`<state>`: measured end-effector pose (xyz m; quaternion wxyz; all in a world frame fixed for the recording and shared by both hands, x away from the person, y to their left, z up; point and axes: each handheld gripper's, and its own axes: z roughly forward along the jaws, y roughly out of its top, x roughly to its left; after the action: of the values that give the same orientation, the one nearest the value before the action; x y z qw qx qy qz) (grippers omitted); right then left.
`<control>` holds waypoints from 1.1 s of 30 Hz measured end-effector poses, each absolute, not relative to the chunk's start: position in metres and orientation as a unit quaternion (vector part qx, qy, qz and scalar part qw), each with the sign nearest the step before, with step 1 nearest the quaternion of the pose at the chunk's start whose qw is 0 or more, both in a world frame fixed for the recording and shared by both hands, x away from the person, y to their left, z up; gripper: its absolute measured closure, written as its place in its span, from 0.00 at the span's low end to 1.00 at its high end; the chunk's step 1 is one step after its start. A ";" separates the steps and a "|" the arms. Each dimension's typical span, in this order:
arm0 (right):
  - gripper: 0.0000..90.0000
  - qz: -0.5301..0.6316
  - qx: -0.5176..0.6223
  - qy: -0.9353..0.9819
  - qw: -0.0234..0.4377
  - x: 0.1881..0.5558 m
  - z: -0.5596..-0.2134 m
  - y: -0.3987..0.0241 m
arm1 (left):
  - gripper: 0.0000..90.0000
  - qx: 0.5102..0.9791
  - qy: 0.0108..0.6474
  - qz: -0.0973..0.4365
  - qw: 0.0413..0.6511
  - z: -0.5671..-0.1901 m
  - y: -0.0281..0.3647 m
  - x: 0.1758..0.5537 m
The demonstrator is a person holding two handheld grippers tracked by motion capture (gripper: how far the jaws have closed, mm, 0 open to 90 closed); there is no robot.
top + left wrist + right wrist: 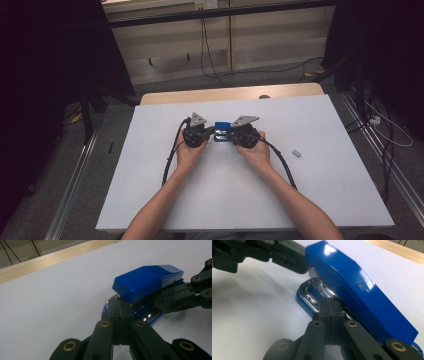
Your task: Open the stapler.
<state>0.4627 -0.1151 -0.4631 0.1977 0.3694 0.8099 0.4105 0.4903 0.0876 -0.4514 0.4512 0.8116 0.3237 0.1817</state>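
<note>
A blue stapler [222,131] with a chrome base lies mid-table between both grippers. My left gripper [210,132] comes at it from the left and my right gripper [234,134] from the right. In the left gripper view the left gripper [120,307] has its jaws pressed together, tips poked into the gap under the stapler's blue top [147,282]; the right gripper [160,302] reaches into the same gap from the far side. In the right gripper view the right gripper [330,305] is shut, tips over the chrome plate below the blue top [359,292]. The left gripper [302,265] touches the stapler's far end.
The white table top [325,190] has a wooden strip [230,93] along its far edge. A small grey piece [296,153] lies to the right of my right hand. Black cables trail from both grippers toward the person.
</note>
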 end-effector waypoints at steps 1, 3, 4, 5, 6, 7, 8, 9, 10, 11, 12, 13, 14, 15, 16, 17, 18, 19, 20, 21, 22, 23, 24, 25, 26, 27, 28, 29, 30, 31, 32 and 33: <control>1.00 0.410 0.369 0.810 0.198 0.463 -0.463 -0.115 | 1.00 0.810 0.325 0.182 0.452 -0.451 0.088 0.490; 1.00 0.410 0.369 0.810 0.198 0.463 -0.463 -0.115 | 1.00 0.810 0.324 0.181 0.454 -0.450 0.088 0.490; 1.00 0.410 0.367 0.811 0.199 0.463 -0.463 -0.115 | 1.00 0.809 0.325 0.180 0.455 -0.450 0.088 0.490; 1.00 0.410 0.367 0.811 0.199 0.463 -0.463 -0.115 | 1.00 0.809 0.324 0.181 0.456 -0.449 0.088 0.490; 1.00 0.410 0.367 0.811 0.200 0.463 -0.463 -0.115 | 1.00 0.807 0.325 0.179 0.459 -0.448 0.088 0.490; 1.00 0.410 0.367 0.811 0.200 0.463 -0.463 -0.115 | 1.00 0.806 0.326 0.180 0.461 -0.448 0.087 0.490; 1.00 0.410 0.367 0.811 0.199 0.463 -0.463 -0.115 | 1.00 0.806 0.325 0.182 0.459 -0.447 0.087 0.490; 1.00 0.410 0.367 0.811 0.198 0.463 -0.463 -0.115 | 1.00 0.806 0.324 0.184 0.460 -0.446 0.087 0.489; 1.00 0.411 0.367 0.811 0.198 0.463 -0.463 -0.115 | 1.00 0.805 0.325 0.186 0.459 -0.446 0.086 0.489; 1.00 0.411 0.366 0.811 0.198 0.463 -0.463 -0.115 | 1.00 0.803 0.328 0.184 0.463 -0.446 0.086 0.489; 1.00 0.411 0.366 0.811 0.199 0.463 -0.463 -0.115 | 1.00 0.804 0.327 0.184 0.462 -0.446 0.086 0.489; 1.00 0.411 0.366 0.811 0.199 0.463 -0.463 -0.115 | 1.00 0.803 0.327 0.184 0.463 -0.446 0.086 0.489; 1.00 0.410 0.366 0.811 0.200 0.463 -0.463 -0.115 | 1.00 0.803 0.325 0.184 0.463 -0.445 0.086 0.489; 1.00 0.410 0.366 0.811 0.200 0.463 -0.463 -0.115 | 1.00 0.802 0.327 0.185 0.464 -0.445 0.086 0.488; 1.00 0.410 0.365 0.811 0.200 0.463 -0.463 -0.115 | 1.00 0.801 0.328 0.186 0.466 -0.444 0.086 0.488; 1.00 0.410 0.365 0.811 0.200 0.463 -0.463 -0.115 | 1.00 0.801 0.327 0.186 0.467 -0.444 0.086 0.488; 1.00 0.410 0.365 0.811 0.201 0.463 -0.463 -0.115 | 1.00 0.799 0.328 0.185 0.469 -0.443 0.085 0.488; 1.00 0.409 0.365 0.812 0.202 0.463 -0.463 -0.115 | 1.00 0.798 0.328 0.184 0.471 -0.442 0.085 0.488; 1.00 0.410 0.366 0.811 0.201 0.463 -0.463 -0.115 | 1.00 0.797 0.328 0.184 0.473 -0.442 0.085 0.487; 1.00 0.410 0.365 0.811 0.201 0.463 -0.463 -0.115 | 1.00 0.797 0.327 0.186 0.473 -0.441 0.085 0.487; 1.00 0.409 0.365 0.812 0.202 0.463 -0.463 -0.115 | 1.00 0.796 0.327 0.184 0.475 -0.441 0.084 0.487; 1.00 0.409 0.365 0.812 0.202 0.463 -0.463 -0.115 | 1.00 0.797 0.327 0.186 0.474 -0.440 0.085 0.488; 1.00 0.409 0.365 0.812 0.202 0.463 -0.463 -0.115 | 1.00 0.797 0.326 0.184 0.474 -0.440 0.085 0.488; 1.00 0.409 0.365 0.812 0.202 0.463 -0.463 -0.115 | 1.00 0.797 0.326 0.185 0.474 -0.440 0.085 0.488; 1.00 0.409 0.365 0.811 0.202 0.463 -0.463 -0.115 | 1.00 0.796 0.326 0.183 0.476 -0.441 0.085 0.488; 1.00 0.410 0.366 0.811 0.201 0.463 -0.463 -0.115 | 1.00 0.795 0.327 0.183 0.476 -0.441 0.085 0.488; 1.00 0.410 0.368 0.810 0.201 0.463 -0.463 -0.115 | 1.00 0.796 0.327 0.184 0.476 -0.441 0.085 0.488; 1.00 0.410 0.370 0.809 0.200 0.463 -0.463 -0.116 | 1.00 0.796 0.326 0.183 0.476 -0.441 0.085 0.488; 1.00 0.410 0.370 0.809 0.200 0.463 -0.463 -0.116 | 1.00 0.796 0.326 0.183 0.475 -0.440 0.085 0.488; 1.00 0.410 0.370 0.809 0.200 0.463 -0.463 -0.116 | 1.00 0.795 0.325 0.185 0.477 -0.440 0.085 0.488; 1.00 0.409 0.370 0.810 0.202 0.463 -0.463 -0.116 | 1.00 0.795 0.326 0.184 0.478 -0.440 0.085 0.488; 1.00 0.409 0.369 0.810 0.203 0.463 -0.463 -0.115 | 1.00 0.795 0.326 0.183 0.477 -0.439 0.085 0.488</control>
<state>0.4628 -0.1154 -0.4630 0.2026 0.3693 0.8096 0.4088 0.4883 0.0846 -0.4395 0.4768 0.7954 0.3263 0.1831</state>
